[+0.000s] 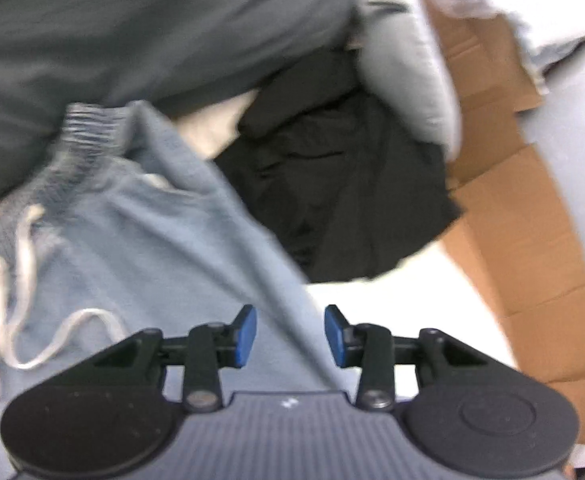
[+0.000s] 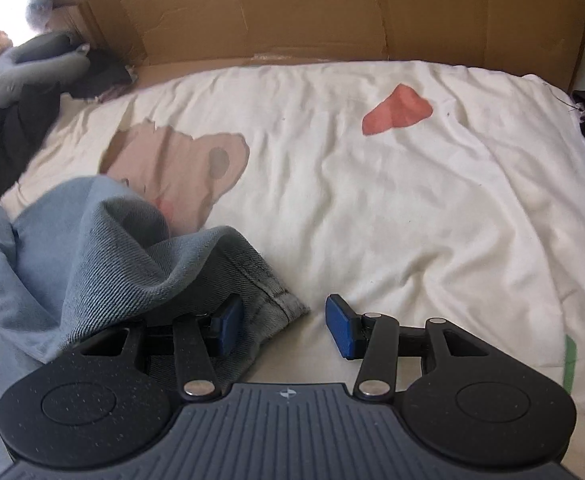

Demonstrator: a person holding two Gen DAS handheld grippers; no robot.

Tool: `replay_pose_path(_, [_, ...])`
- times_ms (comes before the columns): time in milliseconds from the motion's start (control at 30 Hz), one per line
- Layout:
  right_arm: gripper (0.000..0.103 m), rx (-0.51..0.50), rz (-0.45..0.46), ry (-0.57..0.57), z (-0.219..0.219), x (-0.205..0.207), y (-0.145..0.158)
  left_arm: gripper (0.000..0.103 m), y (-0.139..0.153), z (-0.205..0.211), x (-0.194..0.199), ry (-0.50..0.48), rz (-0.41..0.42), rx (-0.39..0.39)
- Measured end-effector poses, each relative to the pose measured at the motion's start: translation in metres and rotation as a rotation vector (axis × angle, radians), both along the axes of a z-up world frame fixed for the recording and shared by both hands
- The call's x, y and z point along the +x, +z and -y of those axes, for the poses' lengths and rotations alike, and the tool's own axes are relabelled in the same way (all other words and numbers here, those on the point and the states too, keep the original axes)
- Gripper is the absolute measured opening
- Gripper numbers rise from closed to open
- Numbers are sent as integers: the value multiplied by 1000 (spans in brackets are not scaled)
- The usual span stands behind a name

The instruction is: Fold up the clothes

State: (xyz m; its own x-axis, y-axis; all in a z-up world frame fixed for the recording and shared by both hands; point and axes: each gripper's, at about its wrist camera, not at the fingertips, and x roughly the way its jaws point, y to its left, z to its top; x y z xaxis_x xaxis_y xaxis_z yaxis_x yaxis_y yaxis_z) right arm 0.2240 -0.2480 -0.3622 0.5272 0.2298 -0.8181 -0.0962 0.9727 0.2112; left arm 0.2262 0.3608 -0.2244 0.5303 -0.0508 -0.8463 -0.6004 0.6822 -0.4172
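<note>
While both grippers, left gripper (image 1: pixel 290 334) and right gripper (image 2: pixel 280 330), stand half-open and grip nothing, the blue sweatpants (image 2: pixel 92 240) slump at lower left on the white sheet (image 2: pixel 412 200), so that loose hem could slide away or bunch up.
</note>
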Motion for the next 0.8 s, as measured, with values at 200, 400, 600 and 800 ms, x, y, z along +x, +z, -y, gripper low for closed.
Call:
replay_pose_path(200, [29, -36, 9, 65, -10, 2, 5, 40, -16, 21, 11, -39, -1, -51])
replay_pose_path(400, [21, -36, 31, 35, 0, -3, 20, 40, -39, 32, 19, -77, -32, -17])
replay_pose_path(600, [19, -104, 69, -42, 26, -7, 39, 23, -49, 28, 29, -112, -27, -4])
replay_pose_path(800, [18, -176, 105, -114, 56, 1, 54, 4, -42, 22, 43, -121, 22, 5])
